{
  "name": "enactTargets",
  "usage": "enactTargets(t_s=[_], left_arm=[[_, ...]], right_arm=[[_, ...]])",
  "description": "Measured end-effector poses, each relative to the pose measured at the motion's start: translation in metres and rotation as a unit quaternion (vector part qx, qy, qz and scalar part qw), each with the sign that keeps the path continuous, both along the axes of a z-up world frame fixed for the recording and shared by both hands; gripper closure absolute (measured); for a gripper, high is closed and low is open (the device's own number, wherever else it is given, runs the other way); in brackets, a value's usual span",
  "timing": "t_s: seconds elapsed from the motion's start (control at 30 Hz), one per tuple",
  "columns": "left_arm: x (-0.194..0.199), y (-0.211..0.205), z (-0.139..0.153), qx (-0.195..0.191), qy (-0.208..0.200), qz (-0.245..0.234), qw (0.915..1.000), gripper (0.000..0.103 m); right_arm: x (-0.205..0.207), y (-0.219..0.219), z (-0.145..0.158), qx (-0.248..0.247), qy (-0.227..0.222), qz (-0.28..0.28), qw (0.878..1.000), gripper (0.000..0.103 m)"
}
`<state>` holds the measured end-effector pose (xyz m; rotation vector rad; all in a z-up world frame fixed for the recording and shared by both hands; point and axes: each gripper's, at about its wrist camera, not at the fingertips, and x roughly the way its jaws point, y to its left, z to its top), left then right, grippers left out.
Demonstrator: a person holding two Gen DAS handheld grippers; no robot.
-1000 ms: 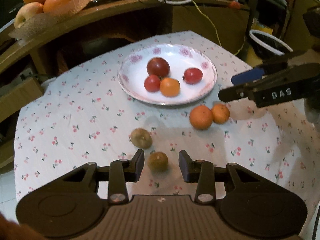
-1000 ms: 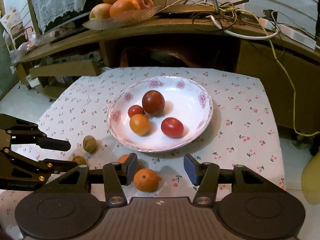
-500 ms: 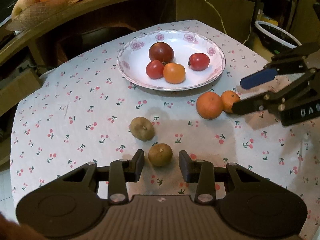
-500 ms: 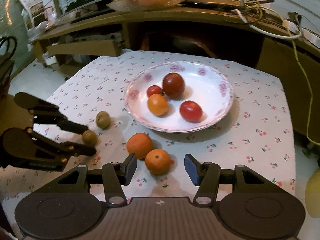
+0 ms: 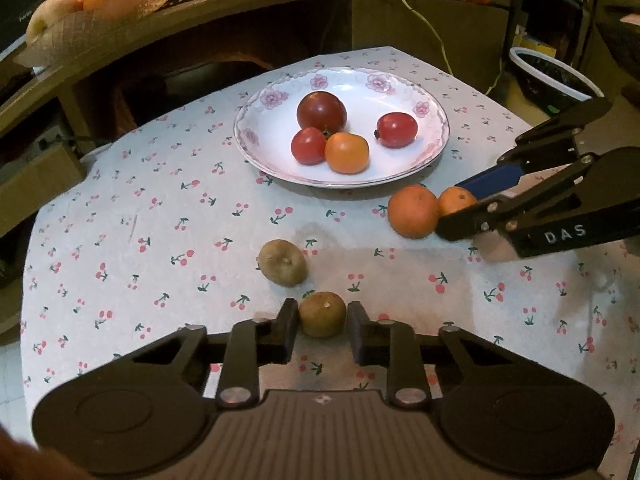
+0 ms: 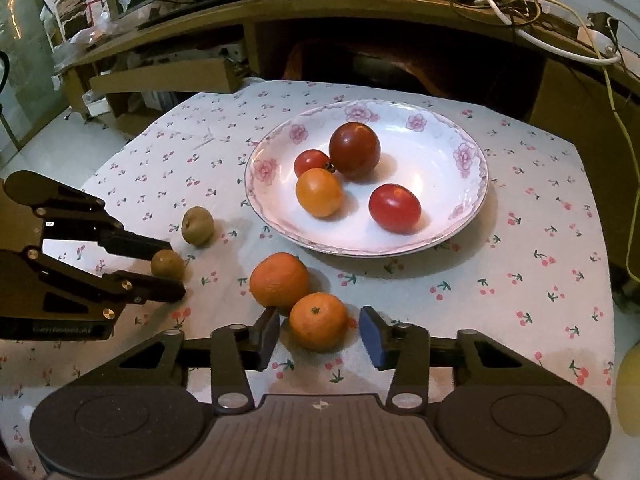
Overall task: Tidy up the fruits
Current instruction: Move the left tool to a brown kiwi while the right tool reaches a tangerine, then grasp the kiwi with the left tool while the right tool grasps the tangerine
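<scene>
Our left gripper (image 5: 322, 316) brackets a brown fruit (image 5: 322, 314) with jaws open, and our right gripper (image 6: 319, 328) gapes either side of a mandarin (image 6: 318, 321) beside the plate (image 6: 472, 204).

Cherry-print table (image 5: 120, 216), plate (image 5: 432, 148), loose fruit (image 5: 283, 262)

Left gripper (image 5: 322, 322) is sitting low over the table, jaws parted, fingers (image 5: 289, 326) straddling a small brown fruit (image 5: 322, 314) with slight gaps on both sides. Right gripper (image 6: 319, 330) is reaching in low from the right, jaws parted wide around the smaller orange (image 6: 318, 321), not touching it.
</scene>
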<state>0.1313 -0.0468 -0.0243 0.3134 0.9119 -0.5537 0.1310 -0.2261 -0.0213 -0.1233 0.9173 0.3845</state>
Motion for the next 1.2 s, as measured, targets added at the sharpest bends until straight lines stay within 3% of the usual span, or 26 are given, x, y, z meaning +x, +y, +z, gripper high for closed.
enactTargets(t_s=[0.17, 0.53, 0.8, 0.9, 1.07, 1.2], left_arm=[[-0.001, 0.000, 0.000, -0.001, 0.003, -0.001, 1.0000, 0.072], [-0.014, -0.010, 0.009, -0.022, 0.003, -0.028, 0.9994, 0.072], [-0.028, -0.032, -0.001, -0.003, 0.003, -0.071, 0.9975, 0.071], [-0.027, -0.033, 0.000, 0.001, 0.010, -0.067, 0.9977, 0.070], [-0.029, -0.033, 0.003, 0.013, 0.023, -0.054, 0.9982, 0.059], [-0.031, -0.036, 0.001, 0.012, 0.021, -0.054, 0.9982, 0.057]], right_arm=[[-0.002, 0.007, 0.002, -0.026, -0.003, 0.008, 1.000, 0.071], [-0.024, 0.002, 0.006, -0.025, 0.014, -0.005, 1.000, 0.072], [-0.048, 0.003, 0.004, -0.045, 0.014, -0.022, 0.999, 0.071], [-0.048, 0.003, 0.003, -0.046, 0.016, -0.021, 0.999, 0.067], [-0.048, 0.006, 0.001, -0.049, 0.016, -0.011, 0.999, 0.051], [-0.048, 0.004, 0.002, -0.044, 0.016, -0.003, 0.999, 0.051]])
